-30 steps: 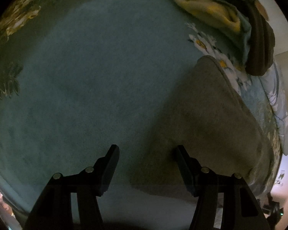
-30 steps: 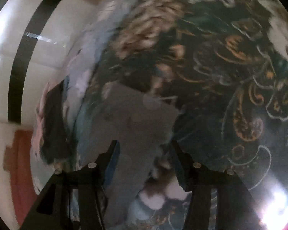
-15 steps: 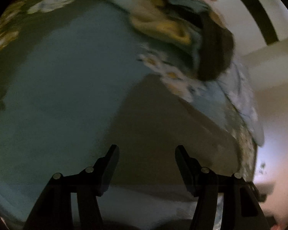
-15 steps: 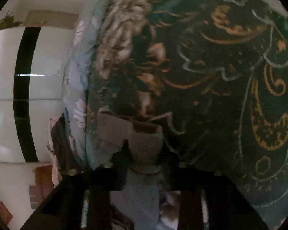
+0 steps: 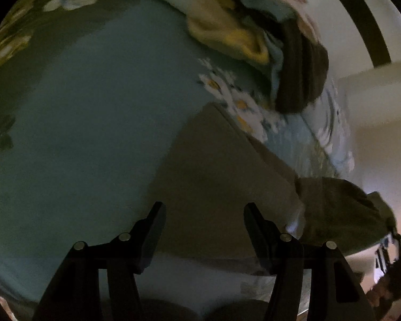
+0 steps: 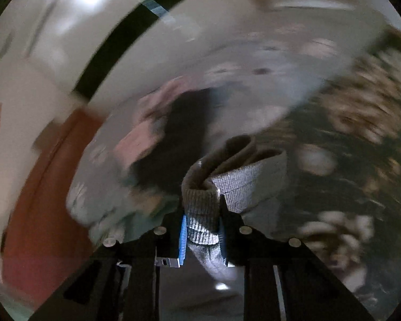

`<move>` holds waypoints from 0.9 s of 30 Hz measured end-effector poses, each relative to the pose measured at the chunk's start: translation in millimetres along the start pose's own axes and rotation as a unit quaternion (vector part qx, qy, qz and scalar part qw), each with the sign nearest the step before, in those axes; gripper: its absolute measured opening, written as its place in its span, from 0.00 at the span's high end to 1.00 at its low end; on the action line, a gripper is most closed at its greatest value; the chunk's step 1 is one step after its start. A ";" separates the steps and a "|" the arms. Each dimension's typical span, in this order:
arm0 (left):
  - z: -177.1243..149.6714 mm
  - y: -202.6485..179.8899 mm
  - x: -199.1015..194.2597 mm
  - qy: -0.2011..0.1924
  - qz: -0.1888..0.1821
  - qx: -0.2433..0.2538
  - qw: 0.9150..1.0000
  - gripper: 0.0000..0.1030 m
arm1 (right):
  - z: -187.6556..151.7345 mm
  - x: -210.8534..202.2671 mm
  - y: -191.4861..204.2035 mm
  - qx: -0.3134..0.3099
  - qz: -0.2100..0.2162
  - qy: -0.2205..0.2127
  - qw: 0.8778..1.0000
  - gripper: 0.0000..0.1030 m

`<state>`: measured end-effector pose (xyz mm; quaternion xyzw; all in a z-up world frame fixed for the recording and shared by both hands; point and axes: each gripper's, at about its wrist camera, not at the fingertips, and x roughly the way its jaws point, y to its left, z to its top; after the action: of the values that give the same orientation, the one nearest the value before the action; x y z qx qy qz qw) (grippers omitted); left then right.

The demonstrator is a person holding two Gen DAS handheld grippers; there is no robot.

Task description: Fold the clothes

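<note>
Ribbed cuff (image 6: 201, 208) lengthwise between closing jaws

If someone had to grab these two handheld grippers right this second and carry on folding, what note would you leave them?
Right gripper: closing on the ribbed cuff of the grey garment, fabric pinched between the pads and lifted.
Left gripper: open, holding nothing, hovering above the flat grey garment on the teal bedspread.
Pile of other clothes lies at the far edge of the bed.
Done: cuff picked up.
Left: carry the cuff across to make the fold, smooth it, then take on the pile.
</note>
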<state>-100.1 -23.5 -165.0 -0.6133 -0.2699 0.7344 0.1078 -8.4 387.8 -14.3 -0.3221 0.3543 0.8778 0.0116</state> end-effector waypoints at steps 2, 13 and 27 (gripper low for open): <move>3.2 13.1 -8.4 -0.009 -0.011 -0.020 1.000 0.37 | -15.9 12.5 44.8 -0.057 0.018 0.023 0.998 0.80; -0.2 77.2 -29.3 -0.022 -0.023 -0.085 0.996 0.37 | -167.7 172.0 144.3 -0.195 0.005 0.242 0.950 0.80; -2.4 86.5 -26.4 -0.011 -0.034 -0.091 0.995 0.37 | -209.2 197.0 152.5 -0.235 0.000 0.315 0.920 0.61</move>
<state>-76.9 -107.6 -188.7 -0.6031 -0.3571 0.7095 0.0735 -85.8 101.0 -146.9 -0.5750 0.1228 0.7894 -0.1767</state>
